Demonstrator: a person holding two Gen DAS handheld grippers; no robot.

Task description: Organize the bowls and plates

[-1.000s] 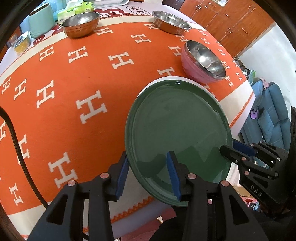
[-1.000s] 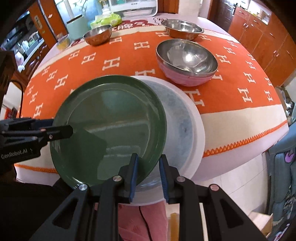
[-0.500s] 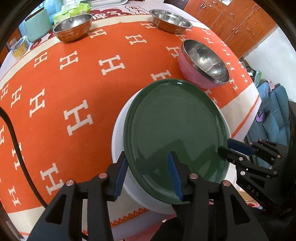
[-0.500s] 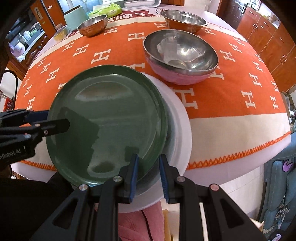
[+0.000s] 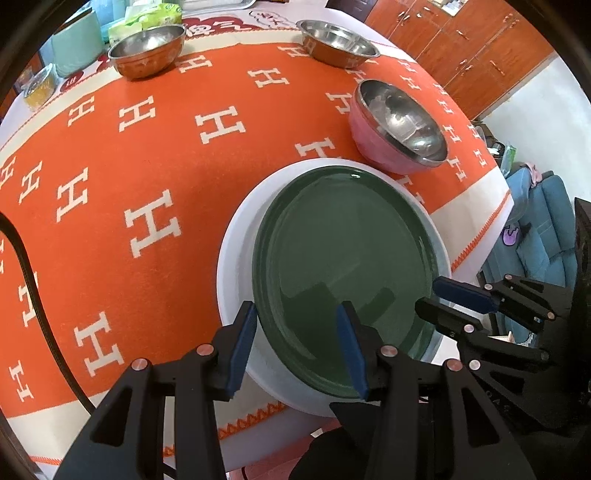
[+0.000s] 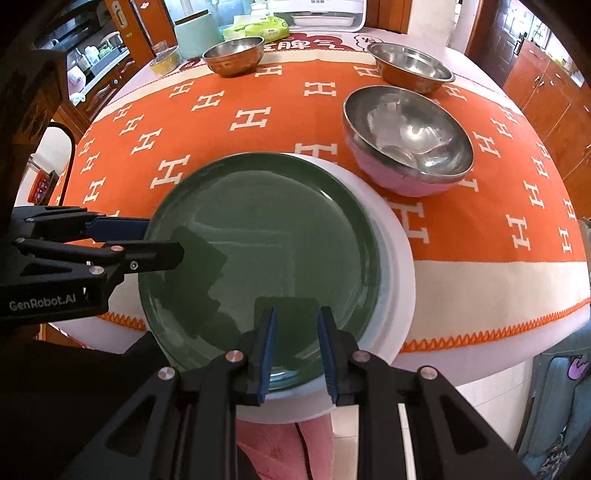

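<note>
A green plate [image 5: 343, 251] [image 6: 258, 229] lies on a larger white plate [image 5: 236, 258] [image 6: 395, 258] at the table's near edge. My left gripper [image 5: 295, 314] [image 6: 162, 240] straddles the green plate's left rim. Its jaws are opening, and the pads stand clear of the rim. My right gripper [image 6: 297, 317] [image 5: 428, 297] is shut on the near rim of the green plate. A pink-sided steel bowl [image 5: 391, 147] [image 6: 406, 147] stands just behind the plates. Two more steel bowls [image 5: 147, 48] [image 5: 338, 37] sit at the far side.
An orange cloth [image 5: 147, 166] with white H marks covers the table. A mint canister [image 5: 77, 44] and a tissue pack [image 5: 151, 16] stand at the back. A black cable [image 5: 29, 295] hangs at the left. A blue chair [image 5: 543, 240] is beyond the right edge.
The green plate has come down onto the white plate and now sits nearly centred on it. My left jaws have widened. The right grip looks unchanged.
</note>
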